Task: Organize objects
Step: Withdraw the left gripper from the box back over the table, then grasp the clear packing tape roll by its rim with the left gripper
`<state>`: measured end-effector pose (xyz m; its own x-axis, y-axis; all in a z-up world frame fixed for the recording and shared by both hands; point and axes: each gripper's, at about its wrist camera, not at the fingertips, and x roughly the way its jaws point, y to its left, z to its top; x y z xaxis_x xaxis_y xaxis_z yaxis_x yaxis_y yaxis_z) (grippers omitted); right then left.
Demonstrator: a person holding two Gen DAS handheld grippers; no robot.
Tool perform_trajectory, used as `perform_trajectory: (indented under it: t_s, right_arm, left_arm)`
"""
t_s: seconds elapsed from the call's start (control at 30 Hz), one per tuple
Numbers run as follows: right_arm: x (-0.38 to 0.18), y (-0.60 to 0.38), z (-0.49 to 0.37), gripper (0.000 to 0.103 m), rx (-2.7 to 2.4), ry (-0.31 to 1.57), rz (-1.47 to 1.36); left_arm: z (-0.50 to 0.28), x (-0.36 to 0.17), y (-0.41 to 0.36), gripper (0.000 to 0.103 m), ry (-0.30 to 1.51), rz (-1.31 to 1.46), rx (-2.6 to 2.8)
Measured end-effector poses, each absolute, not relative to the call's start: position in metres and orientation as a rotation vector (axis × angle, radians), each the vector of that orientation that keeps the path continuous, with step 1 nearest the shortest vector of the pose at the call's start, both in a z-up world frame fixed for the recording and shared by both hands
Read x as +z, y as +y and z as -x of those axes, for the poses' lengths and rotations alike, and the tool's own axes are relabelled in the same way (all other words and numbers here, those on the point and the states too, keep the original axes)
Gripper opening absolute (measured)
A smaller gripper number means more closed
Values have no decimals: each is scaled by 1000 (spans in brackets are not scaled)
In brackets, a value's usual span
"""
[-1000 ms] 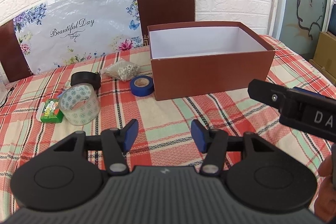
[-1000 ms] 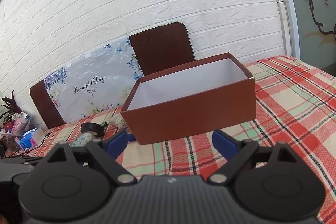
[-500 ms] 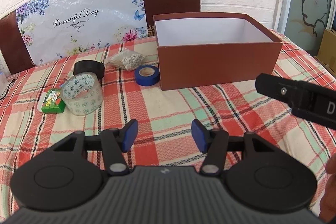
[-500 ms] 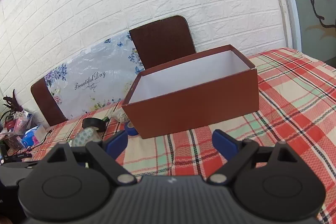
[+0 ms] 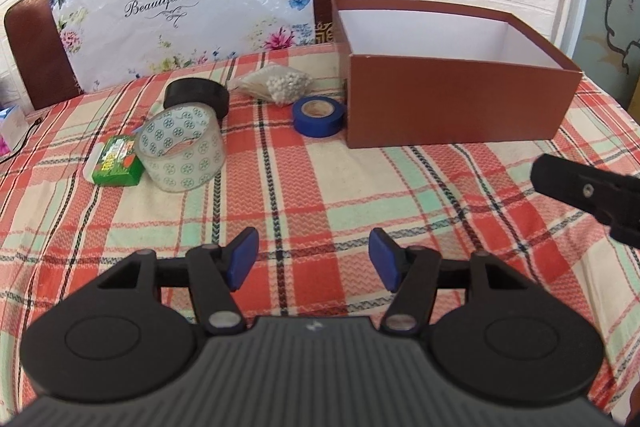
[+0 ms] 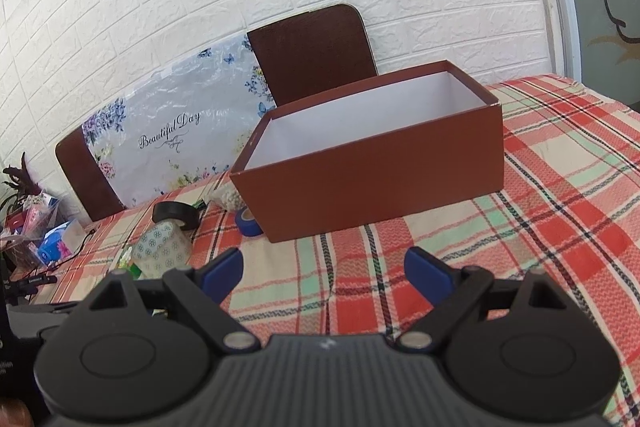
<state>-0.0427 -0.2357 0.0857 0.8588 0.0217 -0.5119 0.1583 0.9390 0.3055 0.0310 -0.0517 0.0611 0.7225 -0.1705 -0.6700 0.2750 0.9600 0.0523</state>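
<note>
Two grippers over plaid-covered worktop (image 5: 320,179); left gripper (image 5: 313,261) fingers opening, nothing between them; right gripper (image 6: 323,274) fingers spread wide, grasping nothing; brown box (image 5: 460,107) open, white inside, at back right of worktop; blue tape roll (image 5: 318,115) just beside box's left front corner; bag of white beads (image 5: 280,85) behind it; black tape roll (image 5: 196,95) touching patterned clear tape roll (image 5: 180,149); green packet (image 5: 118,167) just left of clear roll.

Right claw (image 6: 323,269) open, empty, above plaid tablecloth (image 6: 560,187); brown box (image 6: 372,171) ahead.
</note>
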Motion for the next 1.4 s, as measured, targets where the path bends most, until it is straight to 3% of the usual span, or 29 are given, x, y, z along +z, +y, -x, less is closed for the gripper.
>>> perform_trajectory:
  t_s: [0.47,0.9,1.0,1.07,1.4]
  right_arm:
    - [70,-212,22,91,-45,623,-294]
    - [44,-124,-19,90,207,756,-99]
    - [37,-96,-33,90,287,787,-27]
    - [34,-77,-45,91,313,774,42]
    - [19,-10,-153,97,358,624,247]
  left_arm:
    - [-65,41,3,63,745,-88,-134]
    - [-93,22,128,64,686,-52,106]
    - [-99,11,162,69,668,-47,168]
    - [-95,2,177,82,622,-6,179]
    - [-87,1,185,82,547,87,141]
